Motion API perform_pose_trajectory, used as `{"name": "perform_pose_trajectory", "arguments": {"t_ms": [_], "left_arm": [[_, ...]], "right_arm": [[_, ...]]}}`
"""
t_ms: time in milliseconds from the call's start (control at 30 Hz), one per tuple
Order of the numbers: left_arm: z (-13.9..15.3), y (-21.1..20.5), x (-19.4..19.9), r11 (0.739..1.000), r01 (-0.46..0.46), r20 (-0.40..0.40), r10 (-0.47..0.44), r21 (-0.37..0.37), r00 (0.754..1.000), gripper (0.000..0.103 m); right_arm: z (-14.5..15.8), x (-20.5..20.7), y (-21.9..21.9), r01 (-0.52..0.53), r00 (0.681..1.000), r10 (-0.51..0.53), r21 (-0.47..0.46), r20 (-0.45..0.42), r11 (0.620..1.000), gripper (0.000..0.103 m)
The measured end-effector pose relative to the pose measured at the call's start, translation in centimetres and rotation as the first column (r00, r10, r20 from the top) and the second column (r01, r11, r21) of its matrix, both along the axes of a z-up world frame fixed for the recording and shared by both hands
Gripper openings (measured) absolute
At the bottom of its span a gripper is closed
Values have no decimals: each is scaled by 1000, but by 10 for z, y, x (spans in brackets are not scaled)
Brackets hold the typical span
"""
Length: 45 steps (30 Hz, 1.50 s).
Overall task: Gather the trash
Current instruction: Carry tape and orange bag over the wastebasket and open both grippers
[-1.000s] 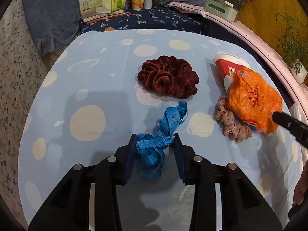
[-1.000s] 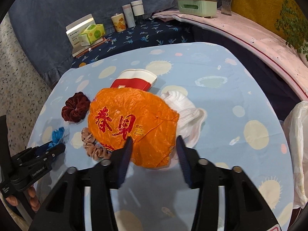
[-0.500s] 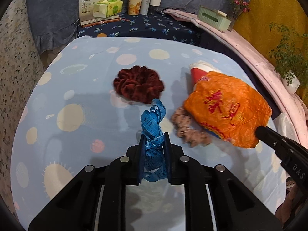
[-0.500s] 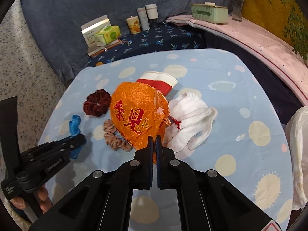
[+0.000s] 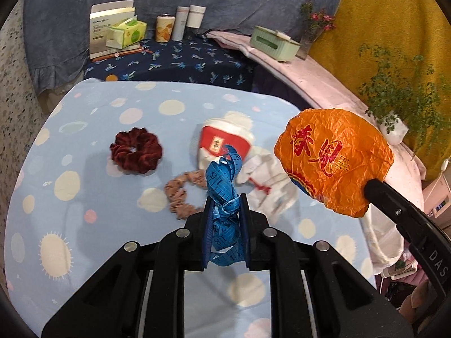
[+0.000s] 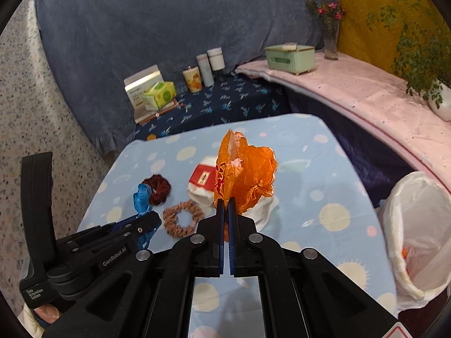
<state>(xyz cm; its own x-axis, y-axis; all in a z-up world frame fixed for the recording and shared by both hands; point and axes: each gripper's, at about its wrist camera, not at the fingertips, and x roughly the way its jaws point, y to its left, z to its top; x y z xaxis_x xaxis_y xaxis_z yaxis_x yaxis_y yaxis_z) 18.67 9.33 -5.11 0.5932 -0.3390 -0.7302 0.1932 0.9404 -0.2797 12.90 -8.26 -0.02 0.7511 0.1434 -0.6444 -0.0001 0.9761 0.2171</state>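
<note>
We're mid-carry — left tongs (image 5: 226, 211) clamp the blue tape (image 5: 222, 186), right tongs (image 6: 224, 211) pinch the orange bag (image 6: 245, 174); next, both go to the bin (image 6: 417, 225) at right.

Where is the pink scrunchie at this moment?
The pink scrunchie lies on the table, beside the dark red scrunchie, in front of the cup.

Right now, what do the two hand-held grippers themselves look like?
Both are matte black plastic with silver rivets at the linkage joints and blue pads lining the two fingers. The left hand-held gripper carries white lettering, "GenRobot.AI" and "Data Acquisition System", in the right wrist view. The right hand-held gripper shows white letters "DAS" in the left wrist view. No cables or sleeves show.
</note>
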Motion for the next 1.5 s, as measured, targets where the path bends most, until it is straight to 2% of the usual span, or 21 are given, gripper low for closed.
{"name": "perform_pose_trajectory", "arguments": {"t_ms": [167, 433, 633, 1067, 1500], "left_arm": [[17, -21, -4, 999, 38, 23, -37, -25, 999, 16], [37, -76, -10, 991, 134, 57, -134, -5, 989, 16], [47, -126, -18, 976, 218, 74, -218, 11, 973, 16], [52, -234, -43, 914, 402, 78, -406, 58, 911, 16], [39, -311, -60, 842, 533, 40, -537, 81, 843, 17]], "right_arm": [[16, -11, -26, 54, 998, -54, 1, 39, 999, 2], [25, -29, -75, 149, 986, -151, 27, 69, 988, 2], [26, -42, -111, 216, 973, -219, 40, 77, 976, 2], [17, -82, -193, 385, 919, -389, 70, 66, 920, 3], [-10, -109, -252, 496, 866, -500, 102, 15, 862, 2]]}}
